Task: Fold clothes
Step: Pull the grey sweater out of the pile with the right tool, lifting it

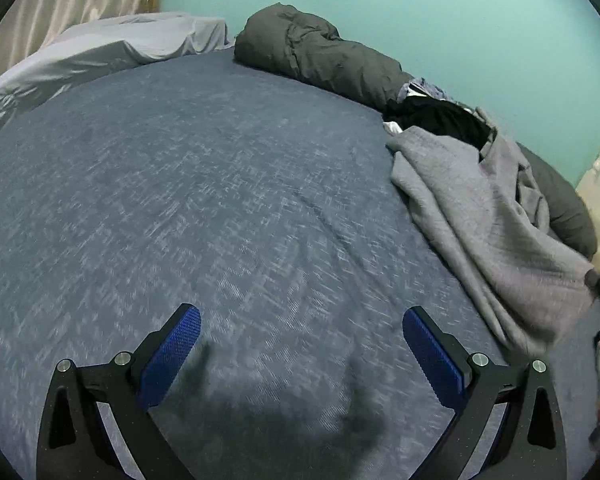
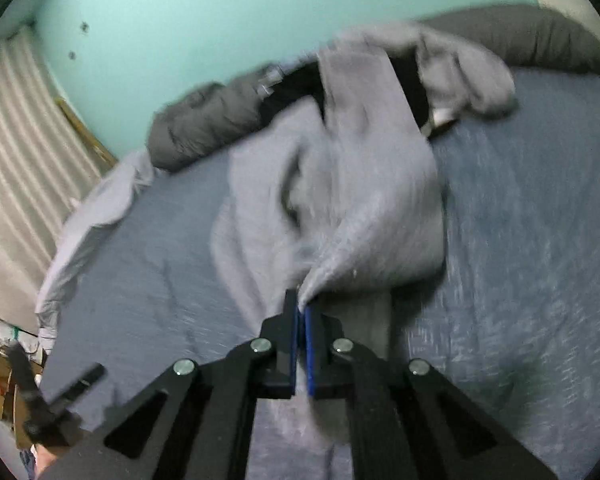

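Soft matt grey fleece garment (image 2: 340, 184), woven blue bedsheet (image 1: 204, 184), textured blue rubber pads (image 1: 436, 354), matt black tongs (image 1: 300, 334)

blue bedsheet (image 1: 220, 184), rolled dark duvet (image 1: 320, 52), teal wall (image 1: 420, 12), curtain (image 2: 16, 128).

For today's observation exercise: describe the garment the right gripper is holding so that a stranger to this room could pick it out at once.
Start at the blue bedspread below the turquoise wall. Along the wall side lies a rolled dark grey duvet with a heap of clothes, and the light grey sweatshirt trails from that heap toward the right gripper. It is the only pale grey fleecy piece, beside a black garment, and the only one pinched in shut jaws.
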{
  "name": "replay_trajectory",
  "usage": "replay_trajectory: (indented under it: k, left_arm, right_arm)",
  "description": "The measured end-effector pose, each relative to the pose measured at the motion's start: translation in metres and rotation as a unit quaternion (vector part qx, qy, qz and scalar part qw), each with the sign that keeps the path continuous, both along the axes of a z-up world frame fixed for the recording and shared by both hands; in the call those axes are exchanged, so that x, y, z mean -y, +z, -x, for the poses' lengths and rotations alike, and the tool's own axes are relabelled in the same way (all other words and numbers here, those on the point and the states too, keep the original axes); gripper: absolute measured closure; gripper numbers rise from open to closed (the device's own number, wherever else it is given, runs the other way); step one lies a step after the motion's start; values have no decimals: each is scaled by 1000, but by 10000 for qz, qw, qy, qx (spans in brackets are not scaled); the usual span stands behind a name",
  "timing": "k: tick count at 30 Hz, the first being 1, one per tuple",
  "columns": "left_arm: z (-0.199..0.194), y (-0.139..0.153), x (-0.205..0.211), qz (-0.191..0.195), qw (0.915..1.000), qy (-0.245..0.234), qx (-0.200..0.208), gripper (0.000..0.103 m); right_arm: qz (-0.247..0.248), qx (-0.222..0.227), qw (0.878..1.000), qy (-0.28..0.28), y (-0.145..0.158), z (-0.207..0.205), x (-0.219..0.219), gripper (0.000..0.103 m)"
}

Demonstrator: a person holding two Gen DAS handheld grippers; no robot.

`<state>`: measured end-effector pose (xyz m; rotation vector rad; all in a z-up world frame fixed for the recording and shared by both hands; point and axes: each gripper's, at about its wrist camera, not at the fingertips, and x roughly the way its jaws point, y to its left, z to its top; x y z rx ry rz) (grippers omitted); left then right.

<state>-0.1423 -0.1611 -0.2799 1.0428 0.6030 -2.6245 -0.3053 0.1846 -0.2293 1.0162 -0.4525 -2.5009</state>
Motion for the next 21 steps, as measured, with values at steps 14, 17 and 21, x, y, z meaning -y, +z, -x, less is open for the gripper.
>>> replay_trajectory:
  k: [14, 17, 21]
  left_arm:
    - [-92, 129, -42, 343, 9956, -623, -616, 0]
    - [-110, 167, -51, 486, 9921, -776, -858, 0]
    - [-131, 205, -68, 619, 9866, -1041, -1097, 0]
  right_arm:
    - [238, -1291, 9909, 284, 204, -96, -4, 101]
    - [170, -1585, 9864, 388, 250, -116, 1, 101]
    - [37, -1883, 9807, 524, 304, -144, 8, 101]
